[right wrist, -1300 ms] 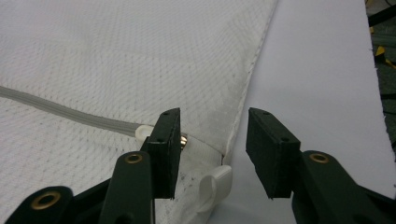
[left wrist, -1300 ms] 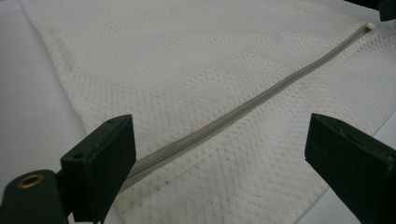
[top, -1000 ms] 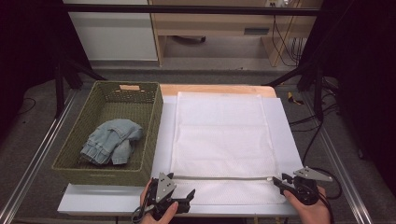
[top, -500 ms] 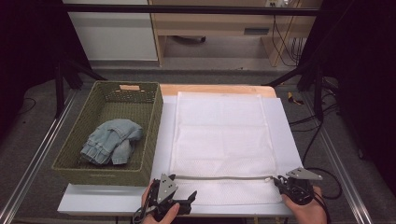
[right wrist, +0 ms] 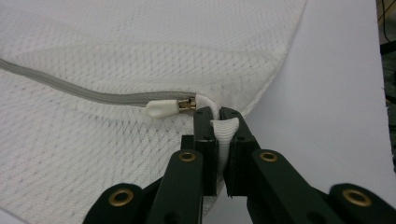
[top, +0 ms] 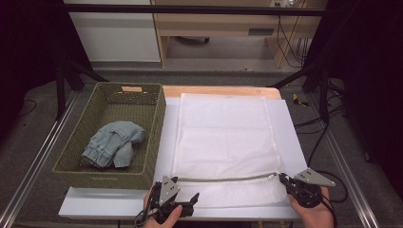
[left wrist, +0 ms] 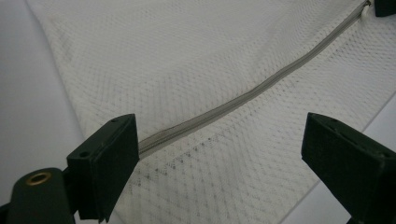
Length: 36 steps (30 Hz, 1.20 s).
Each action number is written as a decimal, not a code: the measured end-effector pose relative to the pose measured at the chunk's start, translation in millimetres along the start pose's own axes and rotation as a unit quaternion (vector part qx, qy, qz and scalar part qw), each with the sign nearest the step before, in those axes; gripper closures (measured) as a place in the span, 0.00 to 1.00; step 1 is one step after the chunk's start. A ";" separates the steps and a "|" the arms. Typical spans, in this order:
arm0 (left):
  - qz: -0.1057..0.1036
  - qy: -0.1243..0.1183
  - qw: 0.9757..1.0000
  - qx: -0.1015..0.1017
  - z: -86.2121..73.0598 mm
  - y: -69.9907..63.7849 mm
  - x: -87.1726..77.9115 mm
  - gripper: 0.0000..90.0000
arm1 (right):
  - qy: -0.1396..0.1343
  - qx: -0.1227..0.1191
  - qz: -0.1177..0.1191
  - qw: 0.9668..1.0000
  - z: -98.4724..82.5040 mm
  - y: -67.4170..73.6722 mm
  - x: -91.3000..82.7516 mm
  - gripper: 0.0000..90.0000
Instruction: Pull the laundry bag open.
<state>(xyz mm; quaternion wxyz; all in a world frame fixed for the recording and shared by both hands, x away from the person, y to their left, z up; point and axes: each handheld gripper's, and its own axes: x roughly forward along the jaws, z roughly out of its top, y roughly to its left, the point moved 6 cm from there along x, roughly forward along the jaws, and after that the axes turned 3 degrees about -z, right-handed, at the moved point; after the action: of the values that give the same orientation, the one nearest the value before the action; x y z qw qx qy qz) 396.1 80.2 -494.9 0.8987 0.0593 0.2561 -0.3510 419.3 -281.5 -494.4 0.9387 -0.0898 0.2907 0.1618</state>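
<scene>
- Table (top: 119, 206): white board under both grippers, wicker basket (top: 152, 137) up and to the left of the left gripper, well apart from the right one.
- Basket holds a bundle of jeans (top: 113, 145), untouched, still outside the bag. Judging by the layout, loading it is the bulk of what's left.
- Mesh laundry bag (top: 223, 137): lies flat on the board, stretching away from both grippers, its near edge between them.
- Zipper (top: 223, 178): runs across the bag from just ahead of the left gripper to the right gripper's tips. Looks closed along its whole visible length, so no opening done yet.
- Left gripper (top: 186, 201): jaws apart, nothing between the pads. In the left gripper view the jaws straddle the zipper's left end (left wrist: 154, 142) and the mesh, hovering, no contact that I can see. Not yet anchoring the bag.
- Right gripper (top: 285, 180): jaws have just been closing and are now clamped on the white fabric tab (right wrist: 225, 133) at the bag's corner, the tab pinched between the pads.
- Zipper pull (right wrist: 161, 108): sits just left of and slightly ahead of the right gripper's tips, beside them, not gripped. Slider still parked at that end.
- Status: corner hold at the right end done. Left, as I read it: grab the pull, run the zipper open, move the jeans in. Early stage.
</scene>
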 end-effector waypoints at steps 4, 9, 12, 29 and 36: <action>0.002 -0.003 1.000 -0.001 -0.1 0.8 0.2 0.13 | -0.012 -0.002 0.001 1.000 3.3 0.9 -2.1 0.96; 0.003 -0.016 1.000 -0.010 2.0 4.0 1.6 0.12 | -0.020 0.001 0.001 1.000 6.5 2.1 -3.9 0.96; 0.002 -0.021 1.000 -0.012 2.8 4.3 2.1 0.10 | -0.022 0.001 0.004 1.000 7.1 3.1 -4.3 0.96; -0.029 -0.047 0.998 -0.027 25.2 -3.6 9.6 0.09 | -0.041 -0.006 -0.001 0.999 15.1 4.9 -5.7 0.96; -0.053 -0.044 0.998 -0.015 42.7 -20.0 27.5 0.07 | -0.050 -0.005 0.002 0.999 18.3 5.6 -7.3 0.96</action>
<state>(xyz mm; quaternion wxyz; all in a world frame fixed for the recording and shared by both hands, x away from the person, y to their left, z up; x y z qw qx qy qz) 417.8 36.5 -470.5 0.8902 0.0163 0.2245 -0.3961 421.1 -273.3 -475.7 0.9515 -0.0853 0.2426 0.1691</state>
